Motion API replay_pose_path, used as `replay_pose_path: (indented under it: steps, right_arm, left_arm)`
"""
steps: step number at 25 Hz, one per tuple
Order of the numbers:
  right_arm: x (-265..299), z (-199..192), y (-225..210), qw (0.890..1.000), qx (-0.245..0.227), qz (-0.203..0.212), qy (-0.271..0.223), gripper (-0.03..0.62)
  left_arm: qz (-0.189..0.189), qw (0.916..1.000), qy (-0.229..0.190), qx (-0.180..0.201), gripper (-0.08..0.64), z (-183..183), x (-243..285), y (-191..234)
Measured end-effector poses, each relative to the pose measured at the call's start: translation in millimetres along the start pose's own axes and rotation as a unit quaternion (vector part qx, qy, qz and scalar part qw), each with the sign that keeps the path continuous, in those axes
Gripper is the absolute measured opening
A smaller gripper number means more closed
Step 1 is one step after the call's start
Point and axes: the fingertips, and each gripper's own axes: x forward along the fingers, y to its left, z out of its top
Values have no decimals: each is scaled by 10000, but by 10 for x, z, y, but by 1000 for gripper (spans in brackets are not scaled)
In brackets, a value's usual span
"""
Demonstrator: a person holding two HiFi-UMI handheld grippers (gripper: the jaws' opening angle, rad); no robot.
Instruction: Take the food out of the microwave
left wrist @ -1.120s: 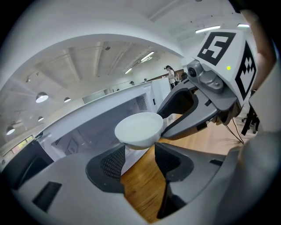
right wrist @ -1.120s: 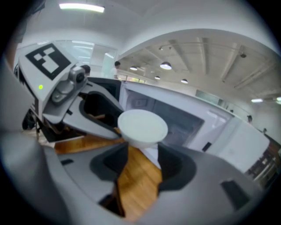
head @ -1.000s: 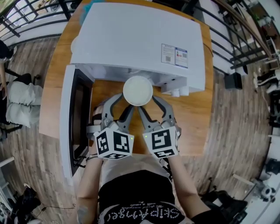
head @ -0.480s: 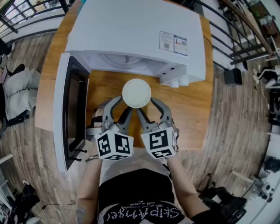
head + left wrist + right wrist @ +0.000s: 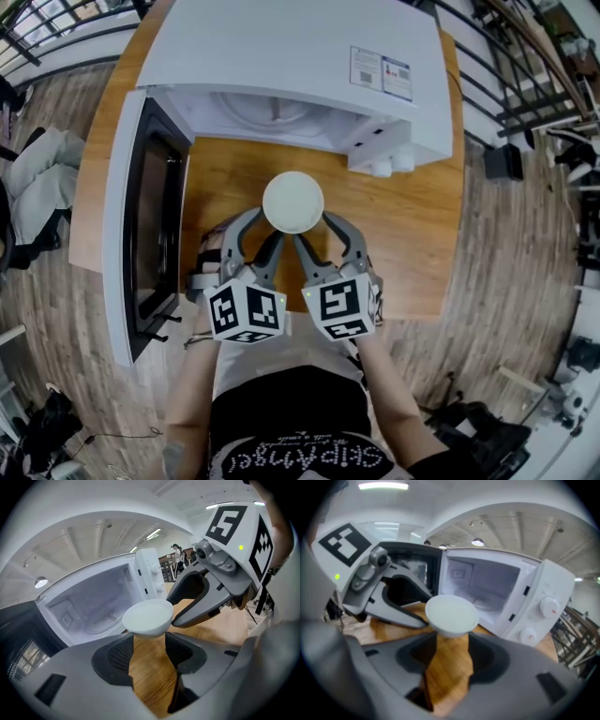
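Note:
A white bowl (image 5: 293,201) hangs above the wooden table (image 5: 412,234), just in front of the open white microwave (image 5: 291,56). My left gripper (image 5: 261,228) grips the bowl's lower left side and my right gripper (image 5: 319,230) its lower right side. In the left gripper view the bowl (image 5: 148,617) sits wedged between the left gripper's (image 5: 149,637) wide-set jaw tips, with the right gripper (image 5: 201,597) reaching in beside it. The right gripper view shows the bowl (image 5: 451,615) in the right gripper (image 5: 452,637) the same way. What the bowl contains is hidden.
The microwave door (image 5: 141,216) stands swung open to the left of my grippers. Its cavity (image 5: 93,606) shows only the glass turntable. Control knobs (image 5: 548,606) are on the microwave's right front. Wooden floor and railings surround the table.
Both grippers have drawn the bowl back from the microwave's mouth toward the person and lower. A strip of bare table now lies between bowl and microwave.

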Motion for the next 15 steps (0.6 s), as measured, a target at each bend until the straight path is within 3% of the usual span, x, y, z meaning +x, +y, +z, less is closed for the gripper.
replay_pose_path:
  steps: [15]
  right_arm:
    - [220, -349, 154, 9997, 1, 118, 205, 230]
  left_arm:
    - [-151, 9997, 129, -125, 238, -377, 196, -205]
